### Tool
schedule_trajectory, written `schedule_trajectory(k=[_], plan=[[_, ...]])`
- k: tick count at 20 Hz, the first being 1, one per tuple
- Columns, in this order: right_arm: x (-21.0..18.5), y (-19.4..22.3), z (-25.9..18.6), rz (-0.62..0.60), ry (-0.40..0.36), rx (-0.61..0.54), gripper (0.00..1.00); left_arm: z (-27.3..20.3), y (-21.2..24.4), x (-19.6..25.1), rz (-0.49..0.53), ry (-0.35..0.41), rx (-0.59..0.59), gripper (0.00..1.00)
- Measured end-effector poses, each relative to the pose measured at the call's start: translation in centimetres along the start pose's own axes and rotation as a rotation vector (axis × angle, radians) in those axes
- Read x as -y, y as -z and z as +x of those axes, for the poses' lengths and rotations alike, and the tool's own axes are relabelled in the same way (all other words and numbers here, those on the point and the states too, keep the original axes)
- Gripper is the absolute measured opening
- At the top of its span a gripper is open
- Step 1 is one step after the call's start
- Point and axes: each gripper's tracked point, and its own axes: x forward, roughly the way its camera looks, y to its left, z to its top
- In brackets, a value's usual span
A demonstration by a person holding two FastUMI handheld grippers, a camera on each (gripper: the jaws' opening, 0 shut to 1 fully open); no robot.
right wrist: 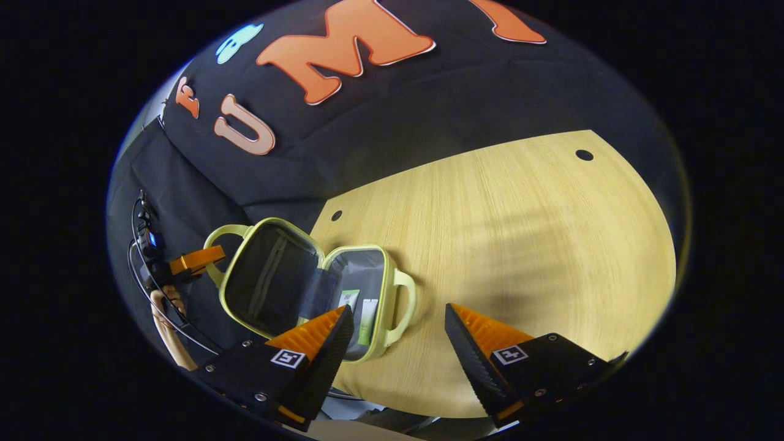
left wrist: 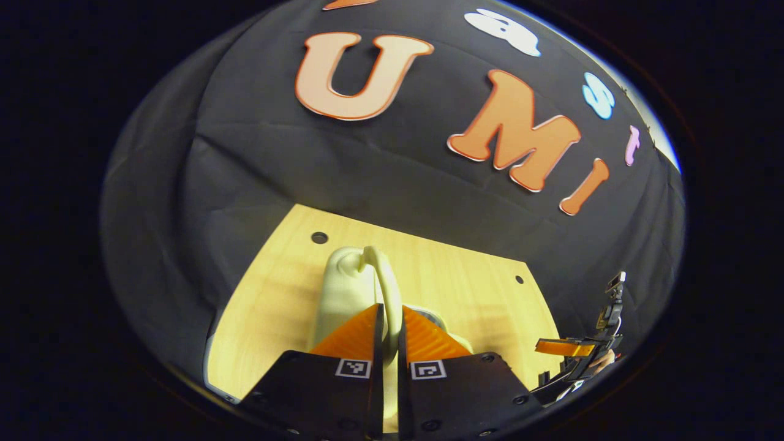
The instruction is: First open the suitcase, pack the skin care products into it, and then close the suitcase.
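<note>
**Suitcase lying open, left gripper on its handle**

I am seeing the left gripper (left wrist: 387,343) with its jaws pinching the pale handle (left wrist: 384,282) of the suitcase (left wrist: 343,294), both fingers pressing on the loop from either side. In the right gripper view the suitcase (right wrist: 306,288) is lying open on the wooden worktop (right wrist: 520,245), close to the worktop's left edge, with one half tipping out over that edge toward the black wall cloth. Two skin care tubes (right wrist: 358,309) are sitting inside the half that is resting on the worktop, near its second handle (right wrist: 404,306).

I am holding the right gripper (right wrist: 398,324) with its jaws spread wide and nothing between them, hovering just in front of the suitcase. To the right of the suitcase the worktop is running bare out to its far edge. Beyond the suitcase's tilted half, the left gripper (right wrist: 196,260) and a hand (right wrist: 168,324) are showing off the worktop's edge.
</note>
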Motion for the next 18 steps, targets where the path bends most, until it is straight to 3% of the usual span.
schedule_trajectory(k=[6,10,18], plan=[[5.4,-1.1,-3.0,0.012,0.02,0.029,0.96,4.4,4.1,8.1,0.023,0.059,-0.066,0.09],[9.3,-0.6,-4.6,0.047,0.05,0.035,0.95,8.5,9.5,13.3,0.027,0.114,-0.164,0.09],[13.9,1.0,-5.4,0.083,0.099,0.004,0.96,15.3,20.0,15.9,0.122,0.083,-0.358,0.1]])
